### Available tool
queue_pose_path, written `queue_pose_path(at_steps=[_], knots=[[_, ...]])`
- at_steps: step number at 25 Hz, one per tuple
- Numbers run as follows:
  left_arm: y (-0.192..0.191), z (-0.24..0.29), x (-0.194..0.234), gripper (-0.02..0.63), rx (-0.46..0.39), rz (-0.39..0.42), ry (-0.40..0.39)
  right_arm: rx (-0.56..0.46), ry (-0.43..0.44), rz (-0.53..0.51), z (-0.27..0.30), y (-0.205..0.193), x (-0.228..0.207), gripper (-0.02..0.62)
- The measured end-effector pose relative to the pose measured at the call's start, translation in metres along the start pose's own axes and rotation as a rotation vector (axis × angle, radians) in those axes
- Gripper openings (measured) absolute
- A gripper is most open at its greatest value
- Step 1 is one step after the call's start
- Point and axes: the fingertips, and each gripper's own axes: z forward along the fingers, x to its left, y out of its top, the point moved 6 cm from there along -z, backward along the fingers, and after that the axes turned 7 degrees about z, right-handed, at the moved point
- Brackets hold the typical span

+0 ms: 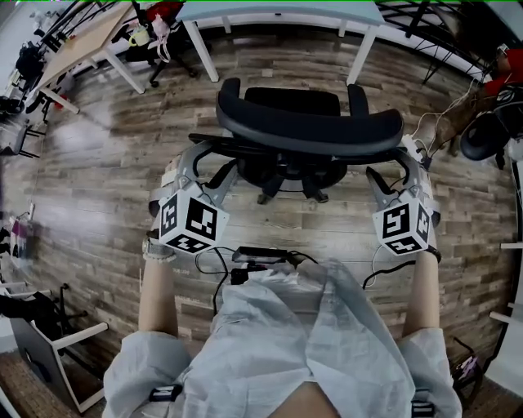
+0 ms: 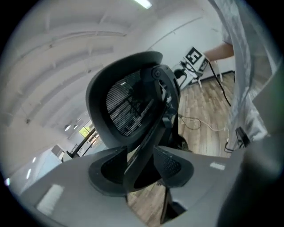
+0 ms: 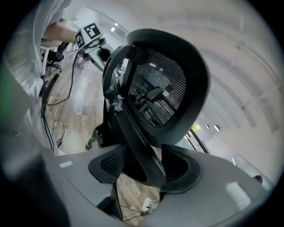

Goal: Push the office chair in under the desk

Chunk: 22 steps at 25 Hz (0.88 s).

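Note:
The black office chair (image 1: 310, 126) stands in front of me with its back to me, its seat facing the white desk (image 1: 278, 12) at the far edge. My left gripper (image 1: 214, 167) is at the left side of the chair's back and my right gripper (image 1: 398, 167) at the right side. In the left gripper view my left gripper (image 2: 141, 170) stands open astride the dark back strut (image 2: 151, 133), below the mesh backrest (image 2: 128, 102). In the right gripper view my right gripper (image 3: 144, 166) is open the same way around the other strut (image 3: 133, 128).
A wood-topped desk (image 1: 82, 41) with another chair (image 1: 155, 45) stands at the far left. Cables (image 1: 433, 122) and a dark bag (image 1: 482, 135) lie on the wooden floor at the right. A white frame (image 1: 61, 347) sits near my left side.

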Motion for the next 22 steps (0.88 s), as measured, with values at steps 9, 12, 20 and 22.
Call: queue_pose_path(at_steps=[9, 12, 20, 22], knots=[[-0.010, 0.024, 0.000, 0.156, 0.118, 0.227, -0.053, 0.131, 0.037, -0.224, 0.027, -0.013, -0.010, 0.238], [-0.010, 0.032, 0.002, 0.156, 0.136, 0.265, -0.070, 0.162, 0.069, -0.253, 0.033, -0.016, -0.013, 0.238], [-0.016, 0.041, 0.002, 0.167, 0.145, 0.264, -0.125, 0.209, 0.108, -0.298, 0.048, -0.020, -0.011, 0.238], [-0.016, 0.044, 0.002, 0.172, 0.152, 0.290, -0.141, 0.218, 0.114, -0.315, 0.050, -0.021, -0.010, 0.238]])
